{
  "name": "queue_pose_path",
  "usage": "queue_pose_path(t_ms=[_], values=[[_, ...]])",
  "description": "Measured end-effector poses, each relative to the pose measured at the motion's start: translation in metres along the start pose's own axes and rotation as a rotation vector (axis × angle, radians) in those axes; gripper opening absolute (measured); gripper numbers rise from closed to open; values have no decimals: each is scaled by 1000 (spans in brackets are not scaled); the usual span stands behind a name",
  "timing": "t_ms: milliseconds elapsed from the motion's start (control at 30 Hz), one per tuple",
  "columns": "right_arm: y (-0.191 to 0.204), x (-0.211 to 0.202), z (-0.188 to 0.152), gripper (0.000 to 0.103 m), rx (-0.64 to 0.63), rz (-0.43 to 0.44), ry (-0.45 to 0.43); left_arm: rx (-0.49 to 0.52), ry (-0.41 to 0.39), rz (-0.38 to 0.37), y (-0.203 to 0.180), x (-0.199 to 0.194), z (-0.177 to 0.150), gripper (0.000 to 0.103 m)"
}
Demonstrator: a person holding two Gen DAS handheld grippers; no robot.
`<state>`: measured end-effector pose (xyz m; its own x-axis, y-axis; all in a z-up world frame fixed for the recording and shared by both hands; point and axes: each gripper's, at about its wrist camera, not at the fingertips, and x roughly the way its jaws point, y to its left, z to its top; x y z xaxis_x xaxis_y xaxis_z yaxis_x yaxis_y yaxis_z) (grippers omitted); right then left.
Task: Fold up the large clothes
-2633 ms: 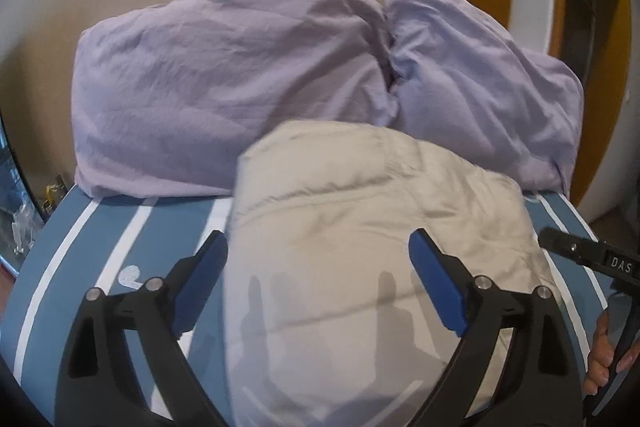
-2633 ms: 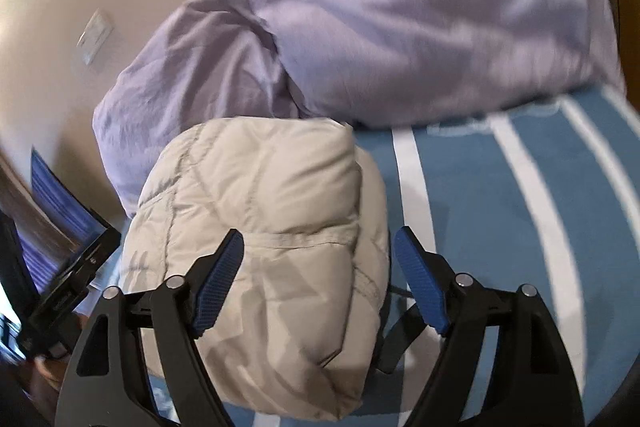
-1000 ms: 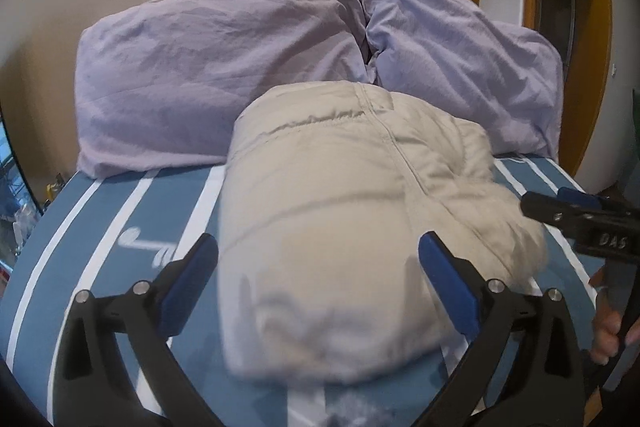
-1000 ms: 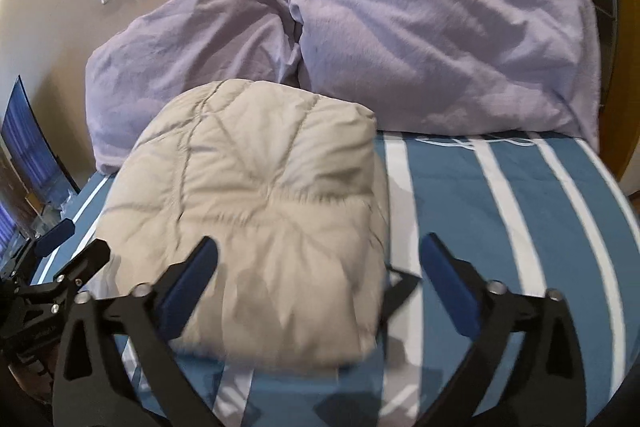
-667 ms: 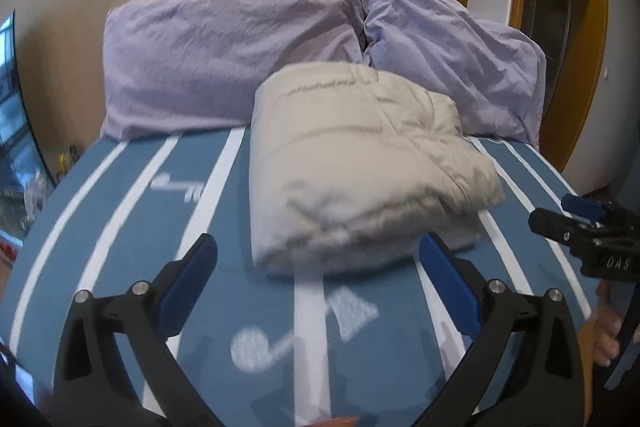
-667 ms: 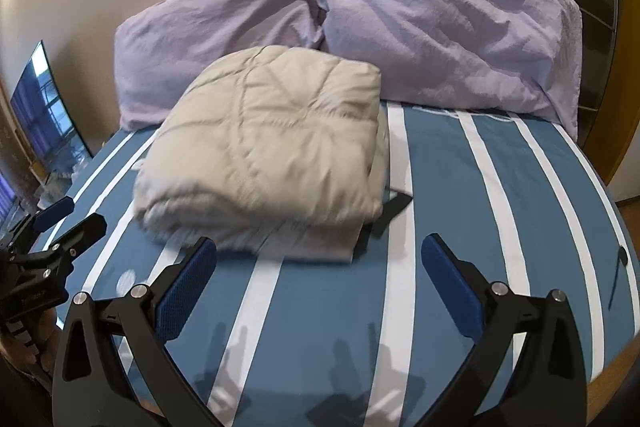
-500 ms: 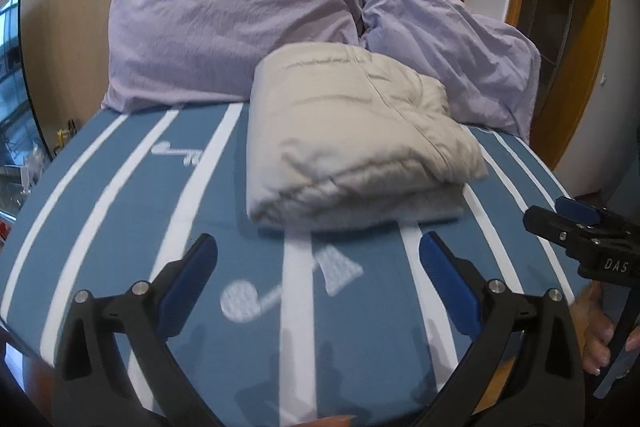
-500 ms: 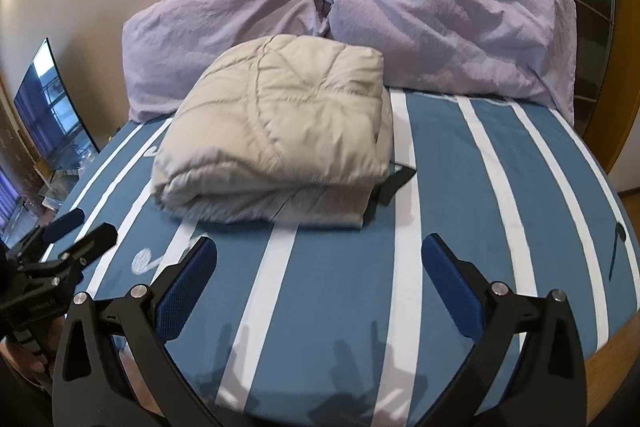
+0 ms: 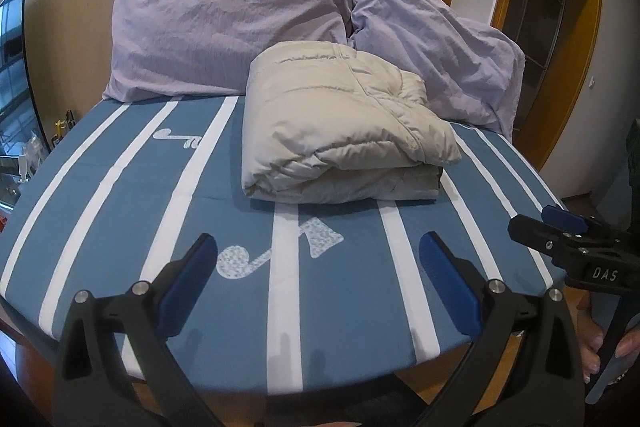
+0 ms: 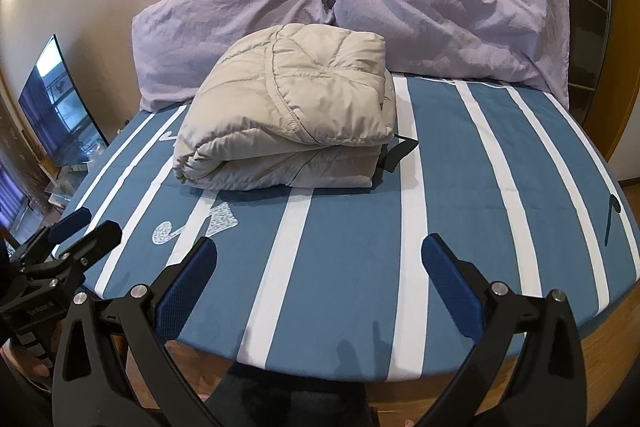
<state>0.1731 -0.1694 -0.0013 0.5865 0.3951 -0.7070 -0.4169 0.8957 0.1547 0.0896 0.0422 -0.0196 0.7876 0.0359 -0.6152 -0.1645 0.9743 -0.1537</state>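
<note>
I saw the folded jacket [image 9: 340, 123] lying on the bed [image 9: 120, 187] against the pillows [image 9: 224, 31], its underside hidden. My left claw [image 9: 316, 263] and right claw [image 10: 318, 267] gaped wide, empty.

Home bedroom — bed [image 9: 120, 219], 2 pillows [image 9: 224, 35]
</note>
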Motion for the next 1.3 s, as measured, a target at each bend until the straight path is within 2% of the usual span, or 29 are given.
queue_pose_path(t_ms=[1300], values=[[4, -7, -5, 102, 22, 17, 5, -37, 13, -68, -13, 0, 4, 101]])
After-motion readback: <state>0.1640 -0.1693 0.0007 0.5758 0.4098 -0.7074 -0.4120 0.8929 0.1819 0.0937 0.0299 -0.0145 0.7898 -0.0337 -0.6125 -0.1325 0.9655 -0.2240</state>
